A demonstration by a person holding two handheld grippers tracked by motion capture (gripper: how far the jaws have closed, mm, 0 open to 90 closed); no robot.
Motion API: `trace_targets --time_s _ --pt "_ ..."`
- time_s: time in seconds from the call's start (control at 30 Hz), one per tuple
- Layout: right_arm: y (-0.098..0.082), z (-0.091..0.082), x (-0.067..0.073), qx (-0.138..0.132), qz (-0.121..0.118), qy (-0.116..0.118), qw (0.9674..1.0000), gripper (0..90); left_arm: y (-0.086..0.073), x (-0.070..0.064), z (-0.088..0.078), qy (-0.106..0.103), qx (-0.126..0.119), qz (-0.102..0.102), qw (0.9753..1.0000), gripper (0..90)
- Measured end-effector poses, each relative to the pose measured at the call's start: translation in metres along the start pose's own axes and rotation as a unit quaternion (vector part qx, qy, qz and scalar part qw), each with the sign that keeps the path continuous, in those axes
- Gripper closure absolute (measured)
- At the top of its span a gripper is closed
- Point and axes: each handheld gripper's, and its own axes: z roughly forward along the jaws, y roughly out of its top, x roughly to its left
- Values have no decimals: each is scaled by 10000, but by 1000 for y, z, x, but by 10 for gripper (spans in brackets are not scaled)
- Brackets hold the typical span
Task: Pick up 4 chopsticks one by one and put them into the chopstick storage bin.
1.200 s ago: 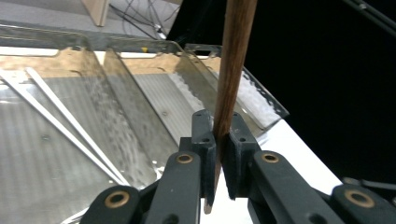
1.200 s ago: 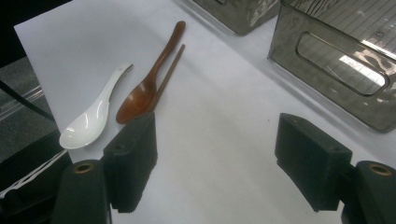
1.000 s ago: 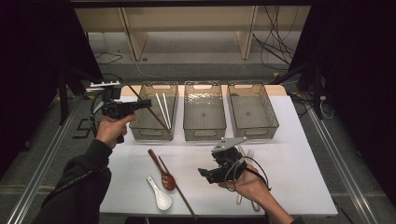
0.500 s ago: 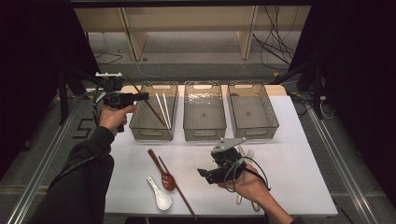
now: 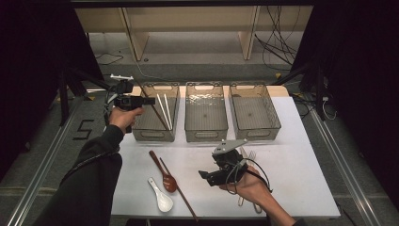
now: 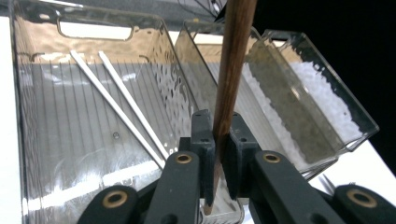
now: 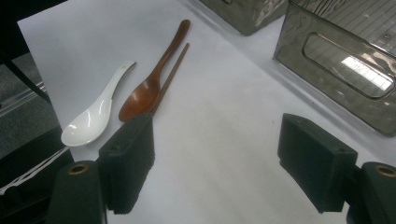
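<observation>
Brown chopstick (image 6: 232,70) sits pinched between the closed jaws of the left gripper (image 5: 149,100), slanting down into the left clear bin (image 5: 141,132) where two white chopsticks (image 5: 164,110) lie; right gripper (image 5: 203,174) hovers low over the white table (image 5: 301,174) with jaws spread wide and empty, near a wooden spoon (image 7: 152,79), second brown chopstick (image 7: 170,77) and white spoon (image 7: 93,116)
</observation>
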Motion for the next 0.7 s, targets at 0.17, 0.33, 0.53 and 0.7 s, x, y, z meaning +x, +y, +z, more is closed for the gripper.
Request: trace_targets --time_s 0.17,0.33,0.53,0.7 --pt "0 1 0 11 -53 18 10000 282 -1 2 4 47 83 -13 10000 830" --pt "0 0 0 16 -43 13 10000 282 -4 3 5 43 89 -22 9999 829" --pt "0 1 0 20 -44 17 10000 282 -5 4 8 37 152 -27 9999 828" --pt "0 0 0 13 -38 12 10000 282 -6 4 10 44 209 -33 9998 821"
